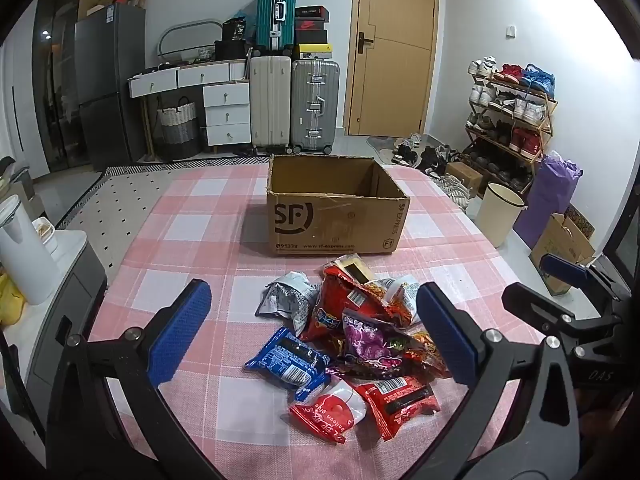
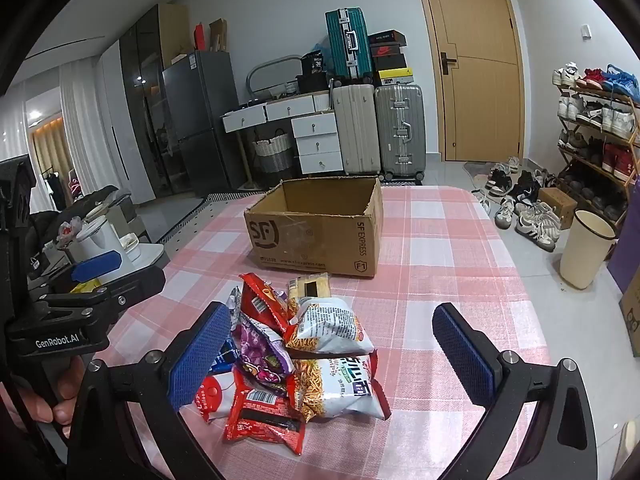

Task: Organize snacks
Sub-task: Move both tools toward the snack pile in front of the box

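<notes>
A heap of snack packets (image 1: 352, 340) (image 2: 304, 356) lies on the pink checked tablecloth (image 1: 200, 208) (image 2: 440, 248): a blue packet (image 1: 288, 362), a purple one (image 1: 370, 340), red ones (image 1: 394, 400) and white noodle bags (image 2: 340, 384). Behind the heap stands an open, empty cardboard box (image 1: 336, 216) (image 2: 316, 236). My left gripper (image 1: 316, 338) hovers open above the heap, nothing between its pads. My right gripper (image 2: 332, 360) is open too, just short of the heap. Each gripper shows at the edge of the other's view.
A white kettle (image 1: 20, 248) and cups sit on a side cabinet at the left. Beyond the table stand suitcases (image 1: 296, 104), white drawers, a door and a shoe rack (image 1: 508, 120). A cream bin (image 1: 498, 214) stands on the floor at the right.
</notes>
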Demonstrator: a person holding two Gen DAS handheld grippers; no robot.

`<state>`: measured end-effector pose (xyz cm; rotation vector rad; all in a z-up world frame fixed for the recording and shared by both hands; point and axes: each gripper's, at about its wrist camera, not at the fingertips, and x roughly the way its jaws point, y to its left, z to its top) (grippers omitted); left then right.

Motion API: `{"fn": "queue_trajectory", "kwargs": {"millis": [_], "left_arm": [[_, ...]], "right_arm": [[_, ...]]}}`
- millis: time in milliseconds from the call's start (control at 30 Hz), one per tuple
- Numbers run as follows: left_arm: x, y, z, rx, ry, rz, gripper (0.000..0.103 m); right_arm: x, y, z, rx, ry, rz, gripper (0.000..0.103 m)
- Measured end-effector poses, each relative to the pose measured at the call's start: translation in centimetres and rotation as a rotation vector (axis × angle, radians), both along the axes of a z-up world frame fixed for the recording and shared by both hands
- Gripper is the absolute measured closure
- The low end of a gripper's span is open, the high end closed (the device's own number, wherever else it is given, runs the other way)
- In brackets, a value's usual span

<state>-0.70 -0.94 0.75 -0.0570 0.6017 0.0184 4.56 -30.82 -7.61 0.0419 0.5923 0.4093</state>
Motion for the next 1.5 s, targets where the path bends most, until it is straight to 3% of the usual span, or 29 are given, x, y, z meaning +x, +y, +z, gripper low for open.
{"fn": "queue_trajectory", "kwargs": {"millis": [767, 1500], "left_arm": [[-0.3, -0.1, -0.8, -0.011, 0.008, 0.001, 0.001], [2.8, 2.3, -4.7, -0.081, 0.064, -0.016, 0.001]], "right_arm": [[-0.1, -0.5, -1.3, 0.019, 0.033, 0.037, 0.0], [3.1, -0.3, -8.2, 0.02, 0.214, 0.091, 0.0]]}}
